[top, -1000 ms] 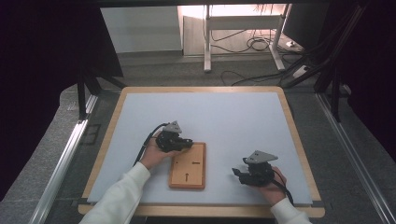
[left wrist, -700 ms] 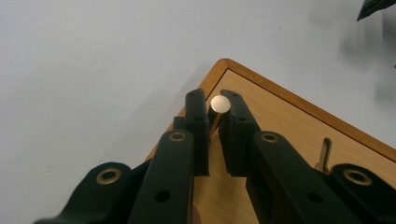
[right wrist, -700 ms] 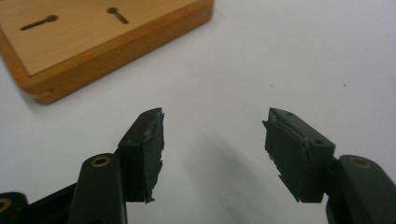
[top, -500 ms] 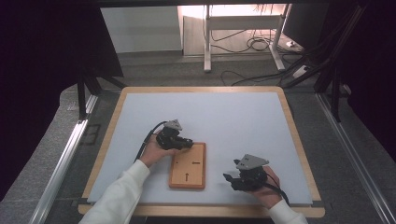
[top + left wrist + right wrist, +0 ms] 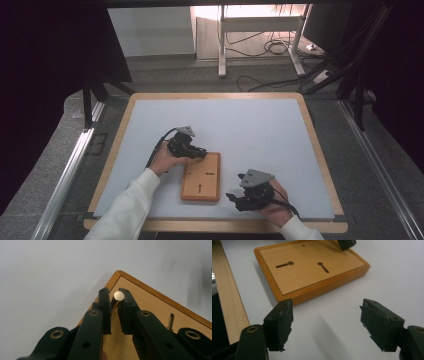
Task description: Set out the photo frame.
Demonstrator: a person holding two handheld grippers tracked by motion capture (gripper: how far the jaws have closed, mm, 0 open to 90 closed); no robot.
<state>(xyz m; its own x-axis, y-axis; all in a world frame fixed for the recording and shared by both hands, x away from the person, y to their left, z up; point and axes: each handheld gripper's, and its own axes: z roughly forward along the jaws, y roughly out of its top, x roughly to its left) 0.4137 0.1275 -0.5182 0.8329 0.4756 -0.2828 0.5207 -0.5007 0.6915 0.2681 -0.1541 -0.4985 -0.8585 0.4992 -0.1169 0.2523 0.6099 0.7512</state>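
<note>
Left gripper (image 5: 114, 305) is clamped on a small metal peg (image 5: 117, 298) right over the wooden board's (image 5: 201, 176) far corner. Right gripper (image 5: 325, 322) sits just off the board's near edge; its jaws have just been opening and now gape wide with nothing between them.

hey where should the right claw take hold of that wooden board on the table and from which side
Grip the wooden board across its near corner edge, coming in low from the right claw's side. The board lies flat on the table, so only its raised rim gives the open jaws a hold, probably one pad on top and one under the edge. Stay clear of the far corner, where the left claw holds a brass peg.
</note>
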